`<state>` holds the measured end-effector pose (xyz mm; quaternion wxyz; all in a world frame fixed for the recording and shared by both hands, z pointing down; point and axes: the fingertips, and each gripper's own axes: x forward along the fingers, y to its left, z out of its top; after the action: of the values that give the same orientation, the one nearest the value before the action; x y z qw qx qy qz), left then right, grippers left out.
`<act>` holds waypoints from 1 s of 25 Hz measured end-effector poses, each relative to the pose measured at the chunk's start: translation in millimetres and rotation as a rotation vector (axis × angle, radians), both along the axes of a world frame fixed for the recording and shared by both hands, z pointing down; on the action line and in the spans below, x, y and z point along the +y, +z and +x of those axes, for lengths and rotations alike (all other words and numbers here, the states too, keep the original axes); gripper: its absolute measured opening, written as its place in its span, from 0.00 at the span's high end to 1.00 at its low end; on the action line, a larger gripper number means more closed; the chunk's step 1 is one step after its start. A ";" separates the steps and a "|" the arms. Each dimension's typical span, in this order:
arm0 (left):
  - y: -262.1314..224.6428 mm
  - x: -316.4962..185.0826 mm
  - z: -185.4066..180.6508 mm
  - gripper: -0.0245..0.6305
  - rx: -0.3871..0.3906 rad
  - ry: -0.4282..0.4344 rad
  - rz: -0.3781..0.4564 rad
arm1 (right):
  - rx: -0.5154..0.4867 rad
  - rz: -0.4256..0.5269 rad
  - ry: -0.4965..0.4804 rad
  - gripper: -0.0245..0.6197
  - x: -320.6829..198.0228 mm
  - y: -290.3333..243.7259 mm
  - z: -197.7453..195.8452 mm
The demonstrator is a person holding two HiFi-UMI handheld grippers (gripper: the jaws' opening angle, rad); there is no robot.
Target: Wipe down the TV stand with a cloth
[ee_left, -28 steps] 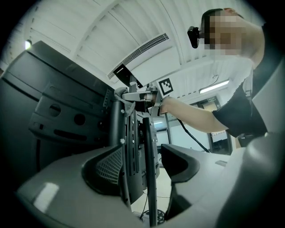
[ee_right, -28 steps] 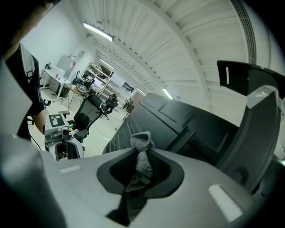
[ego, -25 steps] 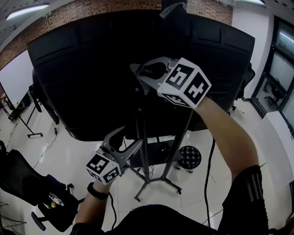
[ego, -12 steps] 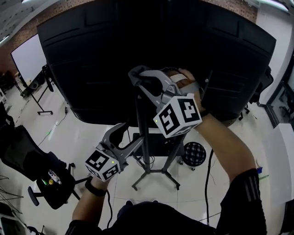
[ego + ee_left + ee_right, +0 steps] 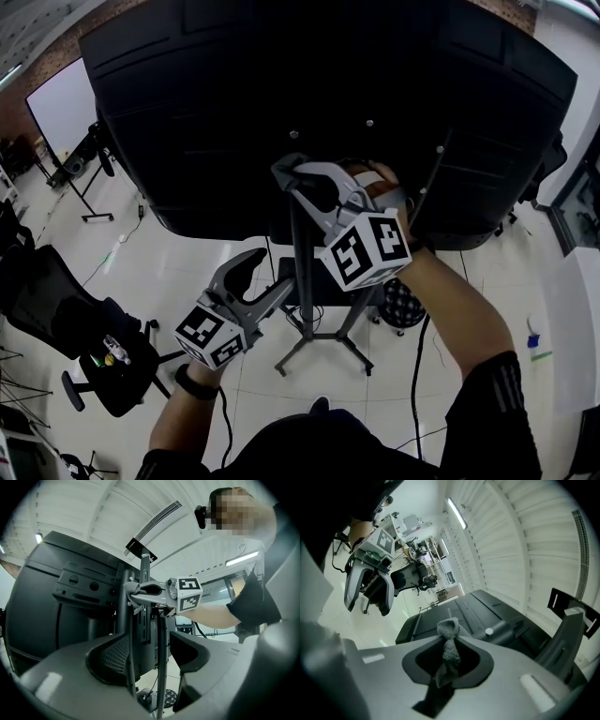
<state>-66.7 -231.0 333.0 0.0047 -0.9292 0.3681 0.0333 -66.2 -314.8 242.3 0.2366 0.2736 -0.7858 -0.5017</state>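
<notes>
Approach step: right claw [image 5: 292,174] pinching cloth [image 5: 449,641] beside TV stand [image 5: 324,345] post; left claw [image 5: 266,277] open, empty. Next: press, wipe.

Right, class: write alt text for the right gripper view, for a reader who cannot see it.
The right gripper is shut on a bunched grey cloth, seen along its jaws. Beyond lies the black back of a TV; the left gripper, jaws open, hangs at upper left.
</notes>
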 end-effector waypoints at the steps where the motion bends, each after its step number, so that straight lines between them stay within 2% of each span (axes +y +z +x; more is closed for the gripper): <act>1: 4.0 1.6 -1.3 0.51 0.001 0.005 -0.006 | -0.011 -0.012 0.007 0.89 -0.5 6.8 1.4; 4: 16.9 7.9 -6.5 0.51 0.002 0.021 -0.029 | -0.046 -0.048 0.039 0.89 1.0 26.8 5.9; 13: 59.8 17.8 -16.5 0.51 0.009 0.052 -0.071 | 0.064 -0.044 0.124 0.89 -8.1 100.7 6.7; 20: 99.0 18.0 -20.5 0.51 0.008 0.044 -0.136 | 0.087 -0.092 0.141 0.89 -5.5 145.7 1.1; 25: 145.2 13.9 -17.8 0.51 0.000 0.040 -0.200 | 0.129 -0.122 0.130 0.89 -2.0 196.4 -4.5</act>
<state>-84.4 -217.1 478.2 -0.0886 -0.9321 0.3511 -0.0032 -70.7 -316.8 438.7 0.3350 0.2761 -0.7785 -0.4533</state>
